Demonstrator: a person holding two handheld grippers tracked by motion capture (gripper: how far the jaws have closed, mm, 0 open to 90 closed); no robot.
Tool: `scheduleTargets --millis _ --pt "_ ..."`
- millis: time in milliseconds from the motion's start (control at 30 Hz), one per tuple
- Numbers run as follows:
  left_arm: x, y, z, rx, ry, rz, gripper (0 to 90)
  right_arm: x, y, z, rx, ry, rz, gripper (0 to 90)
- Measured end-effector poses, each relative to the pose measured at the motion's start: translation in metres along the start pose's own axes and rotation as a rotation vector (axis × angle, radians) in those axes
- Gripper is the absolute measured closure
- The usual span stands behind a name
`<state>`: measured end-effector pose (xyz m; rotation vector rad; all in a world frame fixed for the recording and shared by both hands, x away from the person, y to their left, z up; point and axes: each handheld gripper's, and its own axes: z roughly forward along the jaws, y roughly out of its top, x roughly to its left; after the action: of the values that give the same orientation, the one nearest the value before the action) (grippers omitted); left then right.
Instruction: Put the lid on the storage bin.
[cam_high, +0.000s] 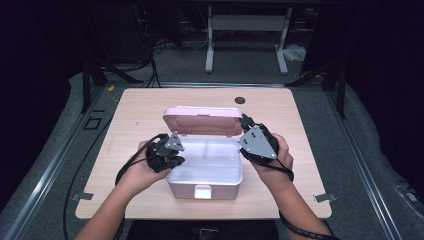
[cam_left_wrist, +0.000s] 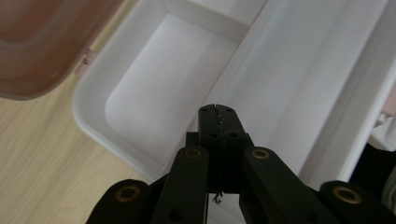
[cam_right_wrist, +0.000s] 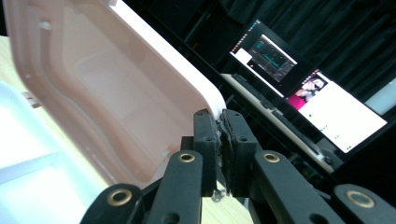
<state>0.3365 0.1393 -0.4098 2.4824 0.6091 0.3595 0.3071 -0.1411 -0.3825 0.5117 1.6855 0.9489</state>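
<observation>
At frame centre the pink box (cam_high: 205, 170) stands opened, its lid (cam_high: 202, 120) pinched by the right gripper (cam_right_wrist: 219, 122); the left gripper (cam_left_wrist: 218, 112), fingers pressed together, is held over empty compartments.

In the left gripper view, the upright pink plastic lid (cam_left_wrist: 32, 46) is blurred and cut by the top and left edges. In the high view, the grey three-cornered plate (cam_high: 258, 142) hides the right gripper's jaws. Text on the bright screens (cam_right_wrist: 322, 98) is too small to read.

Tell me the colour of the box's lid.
Pale pink; the lid shows best in the right gripper view, standing open above the white box.
</observation>
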Motion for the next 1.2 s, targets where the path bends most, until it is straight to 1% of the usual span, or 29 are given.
scheduleTargets --millis 67,167,233,300,333,400,467,533,600,700,767,833,867,900,967,1067,1133,1200 --pt "0.007 -0.001 -0.012 -0.028 0.0 -0.023 90.0 -0.001 0.0 -0.002 0.001 0.013 0.007 84.8" --pt "0.019 -0.006 -0.028 -0.073 0.034 -0.069 90.0 -0.002 0.0 -0.004 0.004 0.028 0.015 84.6" --pt "0.03 -0.01 -0.036 -0.103 0.038 -0.1 90.0 -0.002 0.0 -0.005 0.006 0.033 0.015 84.5" --pt "0.046 -0.016 -0.042 -0.142 0.051 -0.169 90.0 -0.002 0.0 -0.006 0.004 0.038 0.015 84.4" --pt "0.052 -0.018 -0.043 -0.155 0.051 -0.191 90.0 -0.002 -0.001 -0.006 0.003 0.042 0.017 84.3" --pt "0.067 -0.021 -0.047 -0.191 0.048 -0.254 90.0 -0.002 -0.001 -0.007 0.002 0.045 0.019 84.2" --pt "0.081 -0.02 -0.051 -0.234 0.037 -0.306 90.0 -0.002 -0.002 -0.007 0.0 0.046 0.022 84.2" --pt "0.088 -0.015 -0.055 -0.263 0.032 -0.335 90.0 -0.002 -0.002 -0.007 -0.003 0.051 0.029 84.1" --pt "0.092 -0.009 -0.058 -0.274 0.03 -0.344 90.0 -0.003 -0.003 -0.007 -0.004 0.055 0.037 83.9" --pt "0.095 0.004 -0.062 -0.295 0.034 -0.342 90.0 -0.004 -0.003 -0.007 -0.006 0.065 0.05 83.6" --pt "0.094 0.013 -0.064 -0.309 0.031 -0.335 90.0 -0.005 -0.004 -0.008 -0.009 0.076 0.064 83.2" --pt "0.091 0.022 -0.064 -0.315 0.027 -0.321 90.0 -0.006 -0.004 -0.009 -0.01 0.088 0.072 82.8" --pt "0.088 0.025 -0.064 -0.308 0.044 -0.308 90.0 -0.007 -0.005 -0.009 -0.008 0.094 0.076 82.3" --pt "0.085 0.028 -0.064 -0.296 0.072 -0.294 90.0 -0.007 -0.005 -0.009 -0.01 0.096 0.078 81.8" --pt "0.082 0.03 -0.065 -0.278 0.097 -0.272 90.0 -0.009 -0.006 -0.011 -0.012 0.118 0.096 80.1" --pt "0.08 0.028 -0.065 -0.283 0.088 -0.276 90.0 -0.014 -0.007 -0.013 -0.015 0.147 0.123 78.1" --pt "0.079 0.026 -0.065 -0.284 0.079 -0.275 90.0 -0.017 -0.008 -0.015 -0.022 0.188 0.15 74.4" --pt "0.076 0.025 -0.066 -0.279 0.077 -0.268 90.0 -0.02 -0.008 -0.018 -0.023 0.22 0.169 73.1"
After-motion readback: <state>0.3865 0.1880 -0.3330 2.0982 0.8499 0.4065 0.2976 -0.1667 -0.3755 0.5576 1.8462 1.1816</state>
